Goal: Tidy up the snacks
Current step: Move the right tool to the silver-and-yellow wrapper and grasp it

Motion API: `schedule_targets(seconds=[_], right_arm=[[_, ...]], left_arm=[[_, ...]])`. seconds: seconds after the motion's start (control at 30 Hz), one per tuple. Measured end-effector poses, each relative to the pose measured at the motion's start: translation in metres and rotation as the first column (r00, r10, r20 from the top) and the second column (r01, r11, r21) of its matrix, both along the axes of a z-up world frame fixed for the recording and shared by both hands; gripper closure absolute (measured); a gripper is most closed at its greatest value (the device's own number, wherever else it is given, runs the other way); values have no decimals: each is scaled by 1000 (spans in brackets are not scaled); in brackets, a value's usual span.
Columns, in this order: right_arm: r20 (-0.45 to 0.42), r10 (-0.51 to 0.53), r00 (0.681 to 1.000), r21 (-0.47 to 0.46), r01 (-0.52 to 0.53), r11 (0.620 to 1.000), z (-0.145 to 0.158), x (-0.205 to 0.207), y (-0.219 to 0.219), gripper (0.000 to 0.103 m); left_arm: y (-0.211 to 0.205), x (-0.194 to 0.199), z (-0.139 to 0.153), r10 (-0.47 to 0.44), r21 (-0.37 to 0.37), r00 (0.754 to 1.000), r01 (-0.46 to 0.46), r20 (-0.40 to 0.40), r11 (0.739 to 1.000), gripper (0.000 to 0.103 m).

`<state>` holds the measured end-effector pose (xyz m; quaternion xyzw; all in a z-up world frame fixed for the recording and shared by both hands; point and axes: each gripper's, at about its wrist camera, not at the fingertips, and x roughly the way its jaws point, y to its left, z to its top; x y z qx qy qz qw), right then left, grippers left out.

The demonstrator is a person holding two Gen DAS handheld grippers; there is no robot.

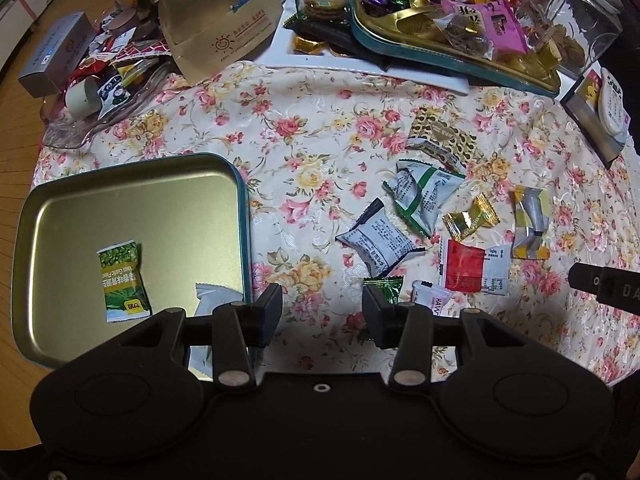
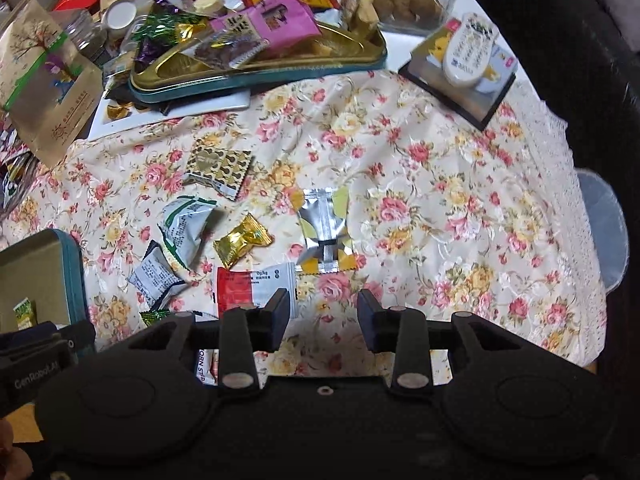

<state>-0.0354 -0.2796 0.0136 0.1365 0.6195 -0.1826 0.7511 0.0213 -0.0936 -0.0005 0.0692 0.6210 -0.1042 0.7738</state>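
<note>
Loose snack packets are shown scattered on a floral tablecloth (image 1: 312,128) at the centre right of the left wrist view: a grey packet with dark edging (image 1: 378,240), a green-and-white packet (image 1: 420,196), a gold-wrapped sweet (image 1: 470,220), a red-and-white sachet (image 1: 474,266), a silver-and-yellow packet (image 1: 528,222) and a gold-patterned packet (image 1: 440,136). At the lower left of that view, an open teal-rimmed tin tray (image 1: 132,184) is seen; a green packet (image 1: 122,282) lies flat inside it, and a white packet (image 1: 212,296) is partly hidden behind the gripper body.

The left gripper (image 1: 322,312) is held over bare cloth just right of the tray, jaws apart, with nothing between them. A small green wrapper (image 1: 386,286) and a white-and-pink packet (image 1: 434,298) lie just beyond its right finger.

In the right wrist view, the right gripper (image 2: 322,316) is seen over the cloth at lower centre, jaws apart and empty; its left finger overlaps the red-and-white sachet.

Along the top of both views, a second teal tin (image 1: 400,52) heaped with wrapped sweets, a brown paper bag (image 1: 224,28) and a clear jar of biscuits (image 1: 576,28) are visible.
</note>
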Motion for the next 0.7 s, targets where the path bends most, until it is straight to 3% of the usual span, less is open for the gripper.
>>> schedule_targets(seconds=[0.33, 0.7], right_arm=[[10, -111, 994, 165, 108, 980, -13, 1, -31, 63], [69, -120, 990, 144, 109, 984, -25, 34, -29, 63]], left_arm=[[-12, 3, 12, -39, -48, 999, 39, 6, 998, 54], [-13, 18, 12, 7, -102, 999, -12, -46, 995, 54]])
